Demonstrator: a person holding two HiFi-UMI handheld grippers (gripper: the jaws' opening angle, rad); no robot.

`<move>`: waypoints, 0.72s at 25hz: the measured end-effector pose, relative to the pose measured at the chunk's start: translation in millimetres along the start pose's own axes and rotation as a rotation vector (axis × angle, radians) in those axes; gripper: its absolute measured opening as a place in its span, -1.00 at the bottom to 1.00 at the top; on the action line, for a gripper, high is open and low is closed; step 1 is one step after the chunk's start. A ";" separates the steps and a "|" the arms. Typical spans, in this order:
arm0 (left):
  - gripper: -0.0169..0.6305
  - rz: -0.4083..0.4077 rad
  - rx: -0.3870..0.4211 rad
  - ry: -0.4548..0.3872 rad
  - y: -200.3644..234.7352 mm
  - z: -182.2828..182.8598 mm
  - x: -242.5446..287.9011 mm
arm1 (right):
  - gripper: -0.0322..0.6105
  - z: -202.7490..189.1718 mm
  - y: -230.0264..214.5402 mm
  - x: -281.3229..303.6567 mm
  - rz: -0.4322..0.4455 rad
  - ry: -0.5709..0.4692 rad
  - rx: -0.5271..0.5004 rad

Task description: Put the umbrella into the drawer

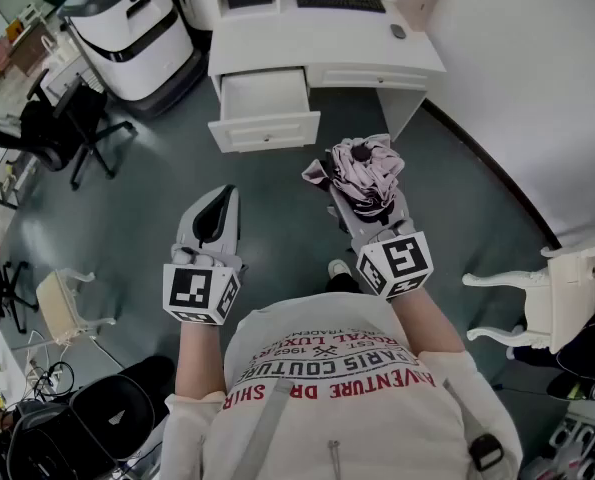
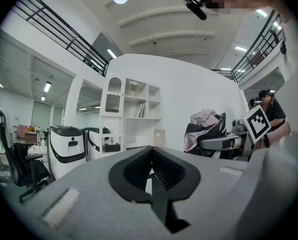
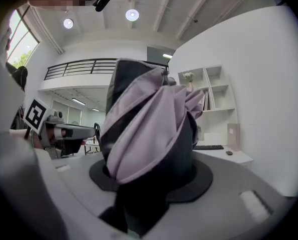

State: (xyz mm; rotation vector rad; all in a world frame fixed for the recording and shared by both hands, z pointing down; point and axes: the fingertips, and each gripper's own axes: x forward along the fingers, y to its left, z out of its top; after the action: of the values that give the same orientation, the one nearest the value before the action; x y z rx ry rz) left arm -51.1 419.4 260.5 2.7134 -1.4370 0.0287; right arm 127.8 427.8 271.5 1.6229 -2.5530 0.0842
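My left gripper [image 1: 220, 204] is nearest, on the left. Its fingers are pressed together and hold nothing. My right gripper [image 1: 369, 218] is beside it on the right. Its fingers pinch the umbrella [image 1: 362, 168], which is folded up and sticks out past the tips.

The umbrella looks soft and puffy. Its cloth hangs out in loose flaps. I think I am holding mostly cloth, so it could slide out if I shake my hand or swing it fast.

The drawer [image 1: 265, 96] is far from me, across bare floor. It is pulled open and looks empty. It sits a bit to the left of my right gripper. If I go straight ahead, I could miss it and bump the desk [image 1: 377, 56].

A loose flap could catch on the drawer's front edge when I lower the umbrella. Then part of it would hang outside.

The umbrella is bunchy, too. If I drop it in standing up, it may poke above the rim. I should lay it flat and let go only when it rests on the bottom.
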 end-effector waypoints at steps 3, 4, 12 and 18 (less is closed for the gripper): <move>-0.93 -0.002 0.003 -0.004 0.8 -0.3 0.4 | -0.27 -2.2 0.9 1.5 0.003 0.002 -0.002; -0.93 -0.002 0.004 -0.006 1.5 -0.5 -0.2 | -0.27 -3.3 1.8 2.1 0.005 0.003 -0.001; -0.93 0.016 -0.009 -0.005 17.2 -7.1 -8.1 | -0.27 -8.1 16.6 12.1 0.022 0.014 0.015; -0.93 0.038 -0.021 0.022 30.0 -18.5 14.0 | -0.27 -20.7 0.5 39.7 0.048 0.054 0.018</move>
State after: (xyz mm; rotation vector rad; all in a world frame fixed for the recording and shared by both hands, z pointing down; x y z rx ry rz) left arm -67.7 392.4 281.3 2.6606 -1.4750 0.0456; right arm 112.1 394.7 297.0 1.5436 -2.5587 0.1539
